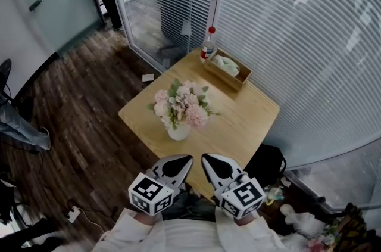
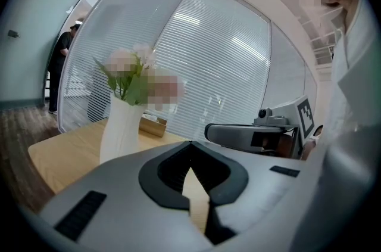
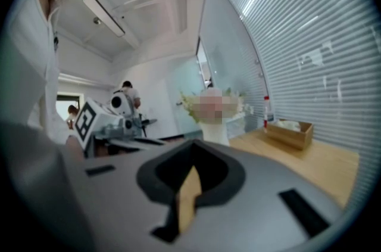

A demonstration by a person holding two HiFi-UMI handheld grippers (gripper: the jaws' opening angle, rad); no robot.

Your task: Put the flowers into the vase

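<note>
Flowers in vase; left claw and right claw closed, empty.
Soft pink blooms, smooth white vase on pale wooden surface, just ahead of both tips, untouched.

Soft, even indoor light; shadows faint. A ceiling strip lamp glows in the right gripper view. Pale reflections streak the blinds. Both gripper views bulge, with black corners.

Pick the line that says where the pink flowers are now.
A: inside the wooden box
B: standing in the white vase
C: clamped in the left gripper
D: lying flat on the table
B: the flowers stand upright in the white vase on the wooden table.
</note>
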